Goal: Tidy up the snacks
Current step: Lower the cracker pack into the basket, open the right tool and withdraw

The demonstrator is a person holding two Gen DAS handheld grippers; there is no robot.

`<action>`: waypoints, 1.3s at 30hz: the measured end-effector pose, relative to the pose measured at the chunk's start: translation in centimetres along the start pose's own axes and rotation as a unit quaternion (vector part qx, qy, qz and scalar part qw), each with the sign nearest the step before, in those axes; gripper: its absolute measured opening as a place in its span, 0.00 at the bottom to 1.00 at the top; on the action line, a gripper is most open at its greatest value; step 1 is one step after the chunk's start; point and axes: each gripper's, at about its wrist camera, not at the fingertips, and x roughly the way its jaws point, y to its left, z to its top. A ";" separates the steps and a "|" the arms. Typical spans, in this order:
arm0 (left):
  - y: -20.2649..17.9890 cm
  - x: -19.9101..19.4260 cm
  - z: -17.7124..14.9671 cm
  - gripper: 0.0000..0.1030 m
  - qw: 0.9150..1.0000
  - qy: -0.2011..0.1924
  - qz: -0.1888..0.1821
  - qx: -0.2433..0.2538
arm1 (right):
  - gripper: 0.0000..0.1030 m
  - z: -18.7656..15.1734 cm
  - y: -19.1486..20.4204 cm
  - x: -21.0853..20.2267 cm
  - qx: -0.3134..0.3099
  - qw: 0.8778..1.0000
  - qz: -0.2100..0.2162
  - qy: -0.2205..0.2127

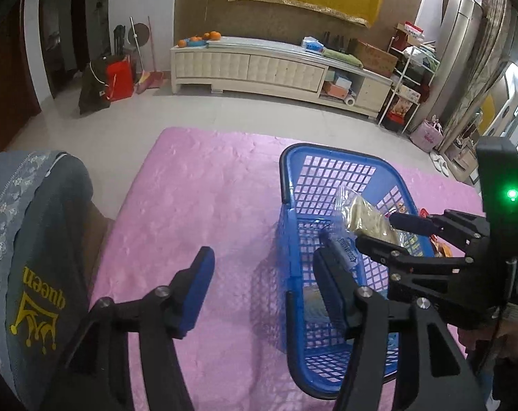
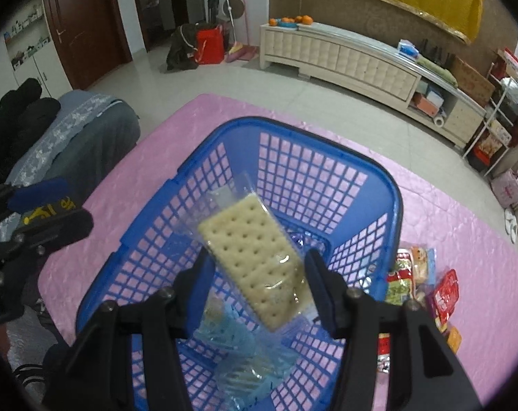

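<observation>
The right gripper pinches a cracker pack above the blue basket; the left gripper is spread at nine o'clock.

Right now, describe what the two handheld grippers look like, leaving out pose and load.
Both are black linkage frames with silver pivot screws. The left gripper ends in two flat fingers faced with blue pads. The right gripper is built the same way; seen from the left wrist, its body carries a lit green light. No cables are visible, and nothing tells what the person wears.
</observation>
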 end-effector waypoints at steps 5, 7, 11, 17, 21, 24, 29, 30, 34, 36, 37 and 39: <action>-0.3 0.5 -0.2 0.56 1.000 0.002 -0.007 0.005 | 0.56 0.1 -0.4 1.4 0.007 1.000 -0.010 0.017; -0.3 0.9 -0.3 0.56 1.000 0.004 -0.005 0.008 | 0.56 0.1 -0.1 1.6 -0.006 1.000 -0.015 0.016; -0.3 1.7 -0.5 0.56 1.000 0.016 0.003 0.003 | 0.59 -0.1 0.1 2.2 -0.021 1.000 -0.008 0.015; -1.0 0.1 -0.8 0.64 1.000 0.007 0.015 0.005 | 0.73 -0.3 0.1 1.1 -0.021 1.000 -0.016 0.011; -2.6 -2.4 -1.1 0.71 0.999 -0.023 0.029 0.030 | 0.80 -1.1 -0.4 -2.0 -0.006 1.000 -0.003 -0.011; -3.7 -4.0 -1.2 0.74 0.999 -0.035 0.020 0.032 | 0.81 -2.1 -1.0 -5.1 0.004 0.999 -0.016 -0.030; -6.2 -6.5 -1.6 0.78 0.997 -0.057 0.016 0.042 | 0.81 -3.6 -2.6 -9.5 0.027 0.998 -0.029 -0.053; -6.9 -7.3 -1.8 0.78 0.997 -0.064 0.017 0.048 | 0.81 -3.8 -2.9 -10.2 0.030 0.997 -0.030 -0.057; -8.6 -9.3 -2.7 0.79 0.996 -0.075 0.012 0.054 | 0.81 -5.4 -3.8 -13.7 0.035 0.995 -0.046 -0.078; -9.6 -10.1 -3.2 0.79 0.995 -0.079 0.011 0.059 | 0.81 -6.1 -4.3 -14.9 0.040 0.995 -0.043 -0.085; -9.9 -10.4 -3.4 0.79 0.995 -0.080 0.010 0.060 | 0.81 -6.4 -4.5 -15.5 0.043 0.994 -0.043 -0.088; -11.0 -11.2 -4.0 0.79 0.994 -0.084 0.008 0.067 | 0.81 -7.4 -5.0 -16.7 0.049 0.993 -0.045 -0.095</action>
